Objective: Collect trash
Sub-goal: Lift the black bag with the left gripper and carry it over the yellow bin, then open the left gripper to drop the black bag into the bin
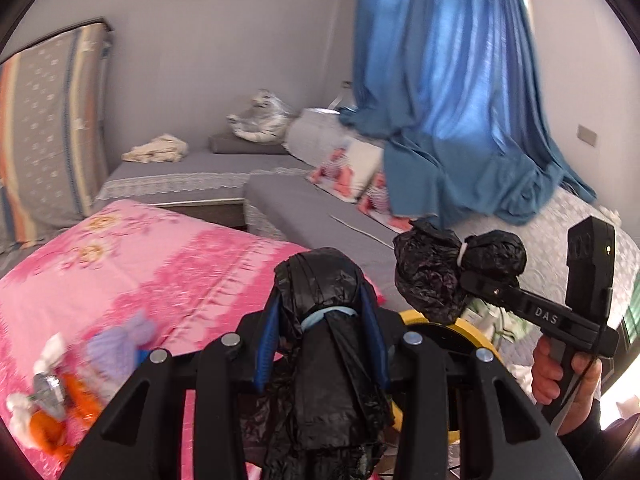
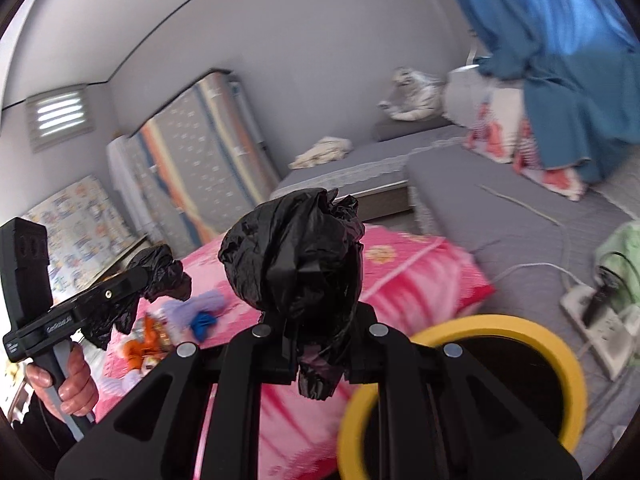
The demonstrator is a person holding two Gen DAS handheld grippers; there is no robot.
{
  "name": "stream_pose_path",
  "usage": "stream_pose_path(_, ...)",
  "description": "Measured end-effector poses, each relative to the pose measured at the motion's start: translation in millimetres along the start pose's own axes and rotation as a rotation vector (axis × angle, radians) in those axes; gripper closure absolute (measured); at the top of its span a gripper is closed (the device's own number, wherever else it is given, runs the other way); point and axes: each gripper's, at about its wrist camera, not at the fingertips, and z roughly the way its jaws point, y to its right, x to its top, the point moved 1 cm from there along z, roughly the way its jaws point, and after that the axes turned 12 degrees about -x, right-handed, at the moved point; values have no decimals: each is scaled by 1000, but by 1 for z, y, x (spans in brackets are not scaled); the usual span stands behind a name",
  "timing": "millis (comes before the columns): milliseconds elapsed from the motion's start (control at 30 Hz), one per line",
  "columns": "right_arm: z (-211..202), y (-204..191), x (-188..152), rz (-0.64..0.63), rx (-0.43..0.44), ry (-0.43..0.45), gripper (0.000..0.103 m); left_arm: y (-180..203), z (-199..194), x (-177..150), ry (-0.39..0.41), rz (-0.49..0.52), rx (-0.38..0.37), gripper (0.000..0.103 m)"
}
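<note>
— Trash (image 1: pixel 48 392) lies strewn on the pink bed (image 1: pixel 160 264): orange wrappers, white tissue, something foil-bright, a purple scrap. It sits near the bed's edge, well apart from both tools. How do we think it will handle?

— Light and soft, we judge. Wrappers crumple and slide; tissue tears and gives no firm edge. We would pinch each piece at its bunched middle, not at a loose corner, and take the slick wrappers where they are folded thickest.

— And the tools?

— The left tool (image 1: pixel 320 280) has its blue fingers (image 1: pixel 272 320) clamped on a bundle of black plastic (image 1: pixel 320 360) bound with a pale band. The right tool (image 1: pixel 464 276) is drawn together, with more black plastic bunched and tied at its tip. Whether that is pinched or just wrapped on, we cannot tell.

— Where would it go?

— We take the yellow-rimmed bin (image 2: pixel 560 344) just below the tools, beside the bed, as the likely place. The blur hides finer detail of the trash.
</note>
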Motion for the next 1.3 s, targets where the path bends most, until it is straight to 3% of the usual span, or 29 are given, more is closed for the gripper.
stream_pose_path(333, -6, 62, -8, 74, -164, 1, 89, 36, 74, -6, -83, 10, -145, 67)
stream_pose_path(500, -4, 84, -18, 93, -223, -18, 89, 47, 104, -15, -133, 0, -182, 67)
stream_pose_path(1133, 22, 135, -53, 194, -307, -154, 89, 72, 180, -58, -302, -19, -217, 67)
stream_pose_path(1300, 28, 145, -59, 215, -325, -174, 88, 76, 187, -63, -314, -26, -224, 66)
